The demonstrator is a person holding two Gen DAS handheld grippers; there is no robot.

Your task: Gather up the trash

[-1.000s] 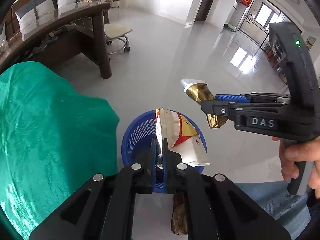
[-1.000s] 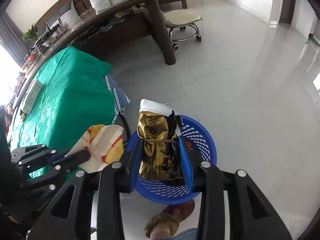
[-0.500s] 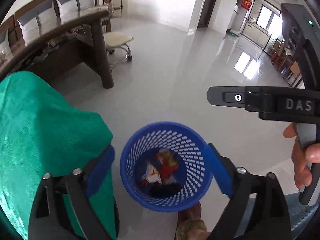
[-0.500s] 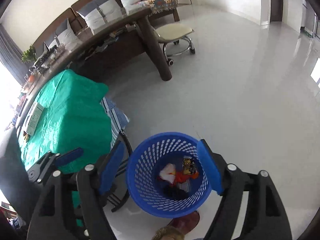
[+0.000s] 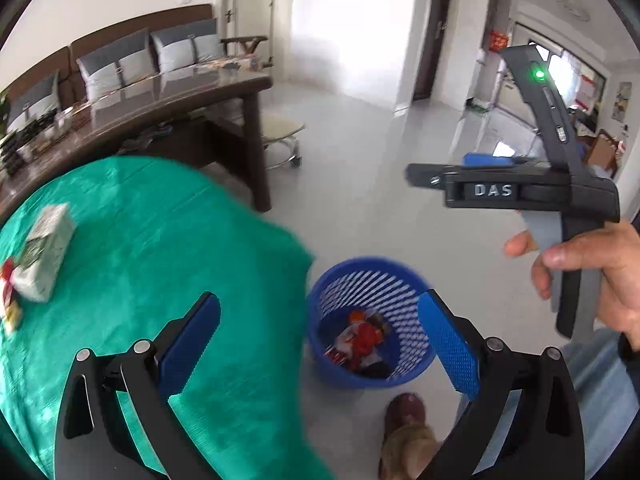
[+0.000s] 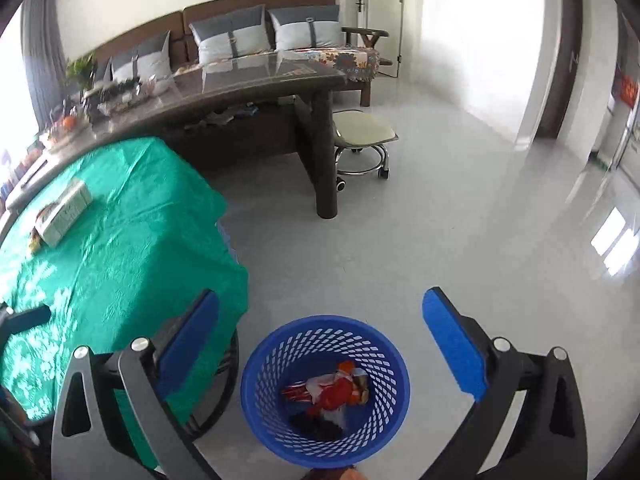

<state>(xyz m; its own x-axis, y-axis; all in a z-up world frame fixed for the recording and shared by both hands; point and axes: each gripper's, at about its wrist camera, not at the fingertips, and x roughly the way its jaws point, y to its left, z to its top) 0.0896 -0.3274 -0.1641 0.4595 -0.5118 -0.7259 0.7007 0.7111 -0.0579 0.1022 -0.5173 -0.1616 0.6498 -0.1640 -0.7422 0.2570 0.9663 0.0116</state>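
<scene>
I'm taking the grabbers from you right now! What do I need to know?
Left gripper: jaws opening, nothing between them.
Right gripper: jaws opening, nothing between them, above the basket.
Blue basket: on the floor beside the green-covered table, with wrappers already inside.
Done: that trash is in the basket.
Left: a white packet and small red and yellow scraps lie on the green cloth. They look like the next trash to pick up, though I cannot be sure the packet is trash.
</scene>
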